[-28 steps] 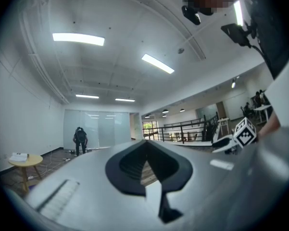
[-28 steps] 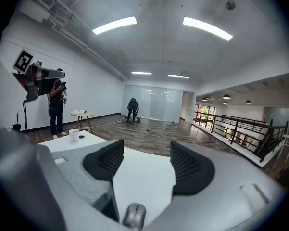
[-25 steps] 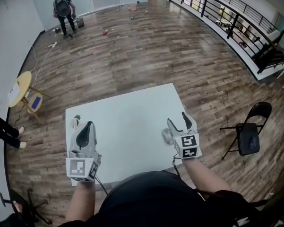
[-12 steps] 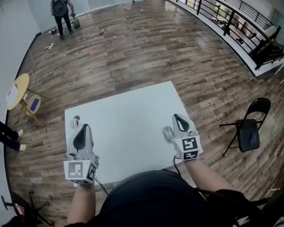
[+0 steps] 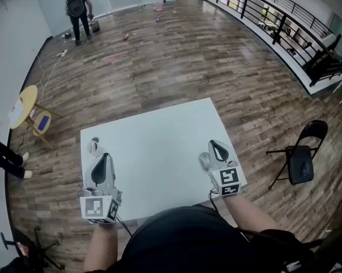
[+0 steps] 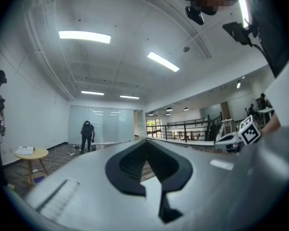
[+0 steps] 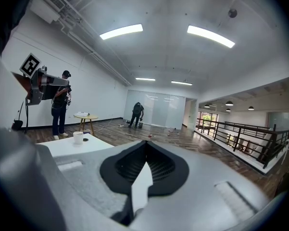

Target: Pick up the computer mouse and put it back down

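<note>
Both your forearms reach in over the near edge of the counter (image 5: pixel 153 141), each pointing its tool away from you across the white top. The left hand-held gripper (image 5: pixel 102 157) sits close to the counter's left edge, its jaws together with nothing between them. The right hand-held gripper (image 5: pixel 216 145) sits near the right-hand near corner, also closed and empty; its own view shows the dark pads meeting at the tip. The computer mouse (image 5: pixel 204 161) lies on the counter just beside that gripper's left flank, not in its grip; whether the two touch cannot be told.

A broad bare stretch of counter lies ahead between your two tools; a white cup (image 5: pixel 93 147) stands by the far left edge, beyond the left gripper. A black folding chair (image 5: pixel 300 164) stands well apart on your right, and a round yellow table (image 5: pixel 25 106) well off to the left, with open wooden floor beyond the far edge.

A second ago the right jaws stood wide apart; now they are shut; the mouse lies in the same spot beside them.
</note>
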Motion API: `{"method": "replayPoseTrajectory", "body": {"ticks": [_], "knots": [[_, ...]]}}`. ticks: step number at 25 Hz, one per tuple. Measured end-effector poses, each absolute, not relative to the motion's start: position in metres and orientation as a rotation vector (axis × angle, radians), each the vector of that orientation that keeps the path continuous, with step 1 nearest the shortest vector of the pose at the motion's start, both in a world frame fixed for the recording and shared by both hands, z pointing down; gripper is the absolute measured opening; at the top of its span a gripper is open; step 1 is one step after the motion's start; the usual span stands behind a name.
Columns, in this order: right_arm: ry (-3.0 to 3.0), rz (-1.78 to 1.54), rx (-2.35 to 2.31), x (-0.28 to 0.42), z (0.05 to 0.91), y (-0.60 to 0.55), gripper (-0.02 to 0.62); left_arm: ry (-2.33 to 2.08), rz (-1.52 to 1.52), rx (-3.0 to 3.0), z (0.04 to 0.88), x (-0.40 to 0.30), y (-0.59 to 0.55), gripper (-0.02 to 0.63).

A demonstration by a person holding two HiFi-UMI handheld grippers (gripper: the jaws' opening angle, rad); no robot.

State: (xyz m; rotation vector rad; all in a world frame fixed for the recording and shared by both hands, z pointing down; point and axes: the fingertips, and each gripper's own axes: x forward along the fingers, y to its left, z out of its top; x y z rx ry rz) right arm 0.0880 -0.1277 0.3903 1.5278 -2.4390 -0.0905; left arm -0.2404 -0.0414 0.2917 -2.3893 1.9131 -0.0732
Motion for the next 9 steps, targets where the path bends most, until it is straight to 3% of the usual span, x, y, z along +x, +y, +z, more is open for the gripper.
{"method": "replayPoseTrajectory", "body": {"ticks": [9], "knots": [[-2.446, -0.087, 1.520, 0.081, 0.390, -0.129, 0.002, 1.948, -0.085, -2.385, 0.298, -0.254, -0.036, 0.003]]}}
